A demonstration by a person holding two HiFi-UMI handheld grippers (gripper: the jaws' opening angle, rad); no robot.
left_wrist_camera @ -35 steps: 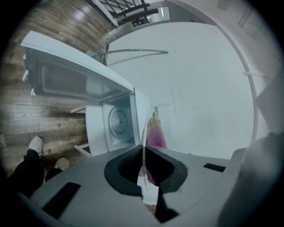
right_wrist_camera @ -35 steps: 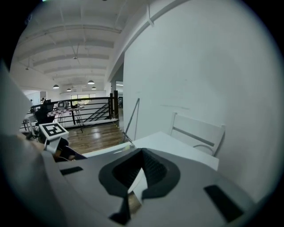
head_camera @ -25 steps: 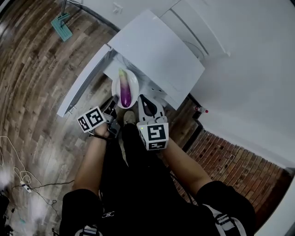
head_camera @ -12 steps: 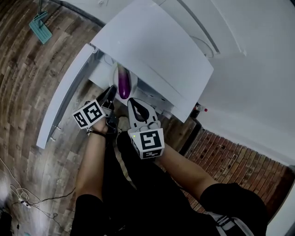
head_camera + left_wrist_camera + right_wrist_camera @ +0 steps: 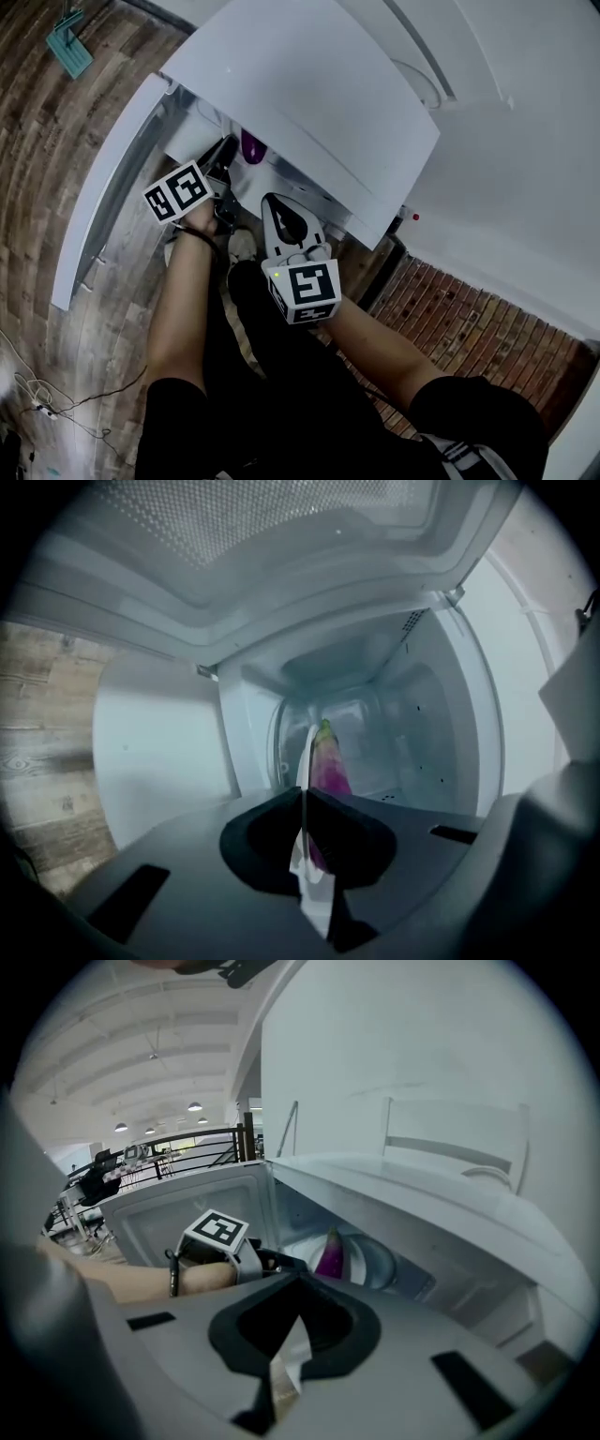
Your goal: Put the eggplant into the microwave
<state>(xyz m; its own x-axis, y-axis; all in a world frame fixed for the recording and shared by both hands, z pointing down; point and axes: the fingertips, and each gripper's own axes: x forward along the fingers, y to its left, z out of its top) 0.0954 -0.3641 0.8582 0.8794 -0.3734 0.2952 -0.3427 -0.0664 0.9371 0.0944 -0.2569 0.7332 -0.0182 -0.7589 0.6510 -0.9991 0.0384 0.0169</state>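
The purple eggplant [image 5: 250,146] with a green tip lies on a white plate [image 5: 306,761], just inside the mouth of the white microwave [image 5: 309,84]. Most of it is hidden under the microwave's top in the head view. My left gripper [image 5: 225,157] is shut on the plate's near rim and reaches into the cavity. In the left gripper view the eggplant [image 5: 330,766] lies beyond the left gripper [image 5: 302,803], with the cavity walls around it. My right gripper [image 5: 278,202] hangs back outside the opening, shut with nothing in it. The right gripper [image 5: 292,1335] faces the eggplant [image 5: 330,1255] and plate [image 5: 367,1262].
The microwave door [image 5: 108,178] stands swung open to the left over the wooden floor [image 5: 56,141]. A teal tool [image 5: 67,47] lies on the floor at upper left, and cables [image 5: 37,394] trail at lower left. A brick wall [image 5: 469,309] runs on the right.
The left gripper has carried the plate and eggplant forward from in front of the opening into the microwave. The right gripper followed a little and stays outside.
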